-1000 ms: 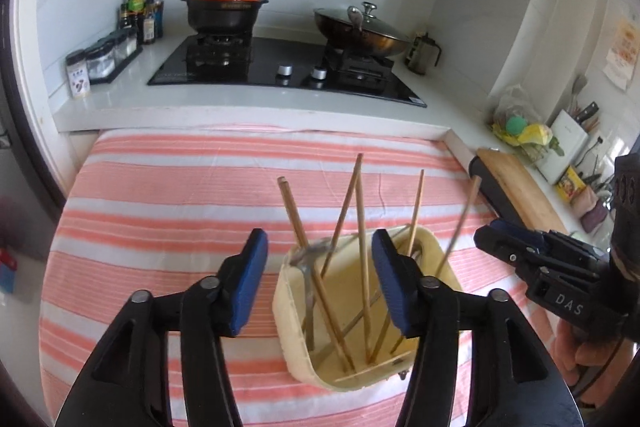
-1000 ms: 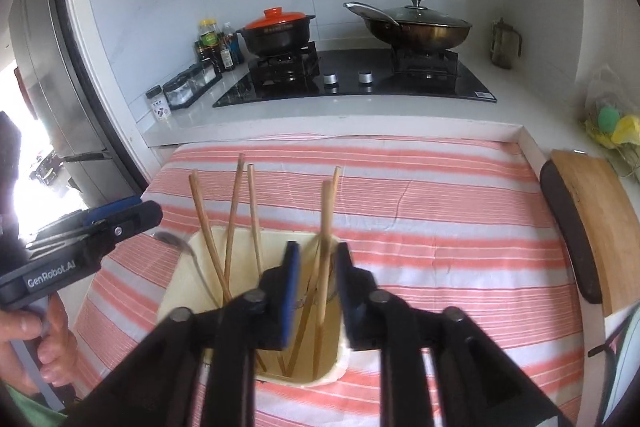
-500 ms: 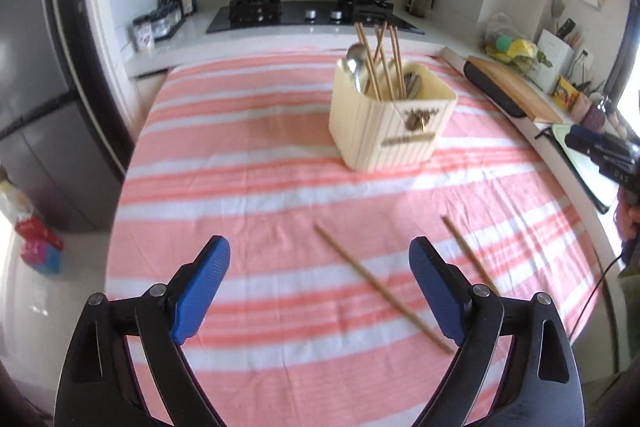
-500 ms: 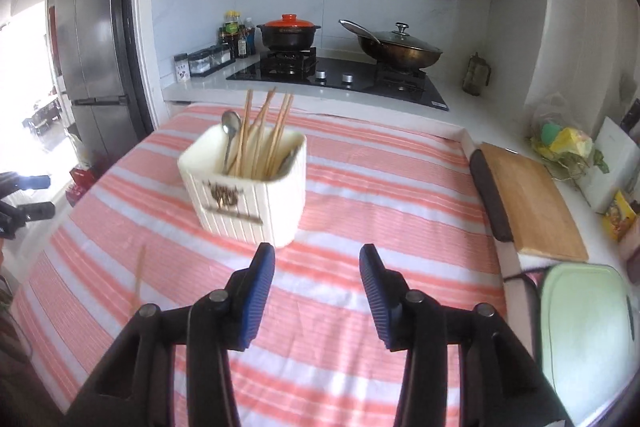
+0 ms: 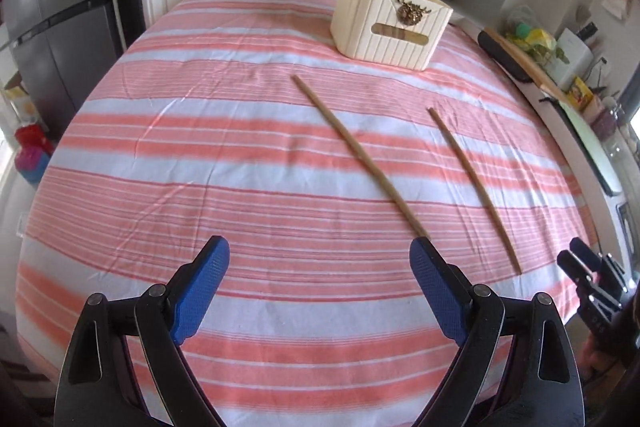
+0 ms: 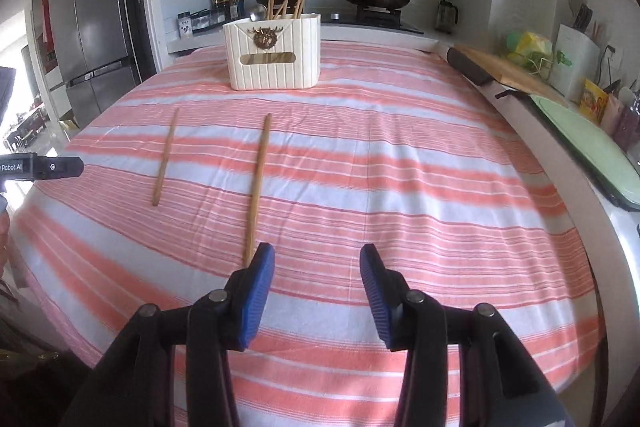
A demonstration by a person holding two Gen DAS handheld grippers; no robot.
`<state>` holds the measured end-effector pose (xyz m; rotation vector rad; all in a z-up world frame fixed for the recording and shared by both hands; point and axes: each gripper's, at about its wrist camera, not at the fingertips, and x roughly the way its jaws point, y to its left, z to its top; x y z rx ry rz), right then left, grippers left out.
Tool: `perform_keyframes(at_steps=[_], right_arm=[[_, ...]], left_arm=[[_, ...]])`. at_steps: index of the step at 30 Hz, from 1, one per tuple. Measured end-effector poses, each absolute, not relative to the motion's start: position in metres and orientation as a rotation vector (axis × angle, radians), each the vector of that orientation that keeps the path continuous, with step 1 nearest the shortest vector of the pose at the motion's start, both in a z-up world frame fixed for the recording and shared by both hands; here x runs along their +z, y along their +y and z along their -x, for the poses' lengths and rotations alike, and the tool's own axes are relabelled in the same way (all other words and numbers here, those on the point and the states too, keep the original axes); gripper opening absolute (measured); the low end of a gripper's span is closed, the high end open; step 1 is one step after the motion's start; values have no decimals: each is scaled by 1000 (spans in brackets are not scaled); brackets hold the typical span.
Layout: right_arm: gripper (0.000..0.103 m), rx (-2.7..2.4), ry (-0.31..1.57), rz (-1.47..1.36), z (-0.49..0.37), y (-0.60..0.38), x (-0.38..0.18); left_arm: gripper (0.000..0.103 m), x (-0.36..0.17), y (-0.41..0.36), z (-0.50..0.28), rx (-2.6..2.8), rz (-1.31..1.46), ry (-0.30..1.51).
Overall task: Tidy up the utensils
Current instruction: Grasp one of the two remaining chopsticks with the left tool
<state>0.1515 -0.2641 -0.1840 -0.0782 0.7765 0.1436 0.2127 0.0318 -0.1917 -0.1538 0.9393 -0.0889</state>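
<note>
Blue rubber pads tip both of our black two-finger grippers, nearest to us over the pink-and-white striped tablecloth (image 5: pixel 240 155): our left gripper (image 5: pixel 320 291) stands spread wide and our right gripper (image 6: pixel 317 285) partly spread, each released and grasping nothing. The log's widening of both jaws ended half a second back, with only cloth between them. Just beyond lie two loose wooden chopsticks, well apart, both flat on the cloth: the longer chopstick (image 6: pixel 258 183) ends just beside our right gripper's left pad, and the shorter chopstick (image 6: pixel 164 157) lies off to its left. Farther on stands one cream ribbed utensil holder (image 6: pixel 274 61), upright, holding several more chopsticks and one metal spoon (image 6: pixel 258 11). Behind it, the stove carries two pots.
</note>
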Motion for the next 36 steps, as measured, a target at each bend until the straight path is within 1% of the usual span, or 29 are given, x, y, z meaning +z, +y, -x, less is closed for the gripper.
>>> perform_keyframes(at_steps=[5, 14, 18, 22, 26, 29, 31, 32, 34, 35, 36], right_arm=[[45, 148, 759, 34, -152, -265, -180], [45, 187, 779, 48, -153, -251, -187], [45, 187, 790, 48, -151, -248, -192], [45, 180, 797, 48, -151, -248, -193], [45, 178, 796, 44, -152, -248, -193], [45, 184, 793, 35, -155, -246, -192], [45, 188, 788, 26, -156, -245, -189], [45, 189, 784, 25, -155, -245, -188], [45, 187, 771, 30, -154, -244, -184], [45, 183, 765, 34, -152, -245, -182], [45, 178, 760, 37, -150, -247, -180]], left_arm=[[92, -183, 25, -211, -46, 88, 907], [92, -184, 30, -212, 2, 54, 899], [92, -193, 34, -213, -2, 87, 918], [92, -205, 42, -216, -51, 216, 955], [92, -201, 34, -236, -106, 286, 947], [92, -198, 10, -263, -131, 239, 935], [92, -205, -11, -281, -116, 152, 943], [91, -211, -22, -289, -97, 99, 946], [83, -223, -37, -299, -66, 14, 963], [73, -229, -41, -301, -65, -4, 976], [56, -234, -44, -302, -73, -8, 988]])
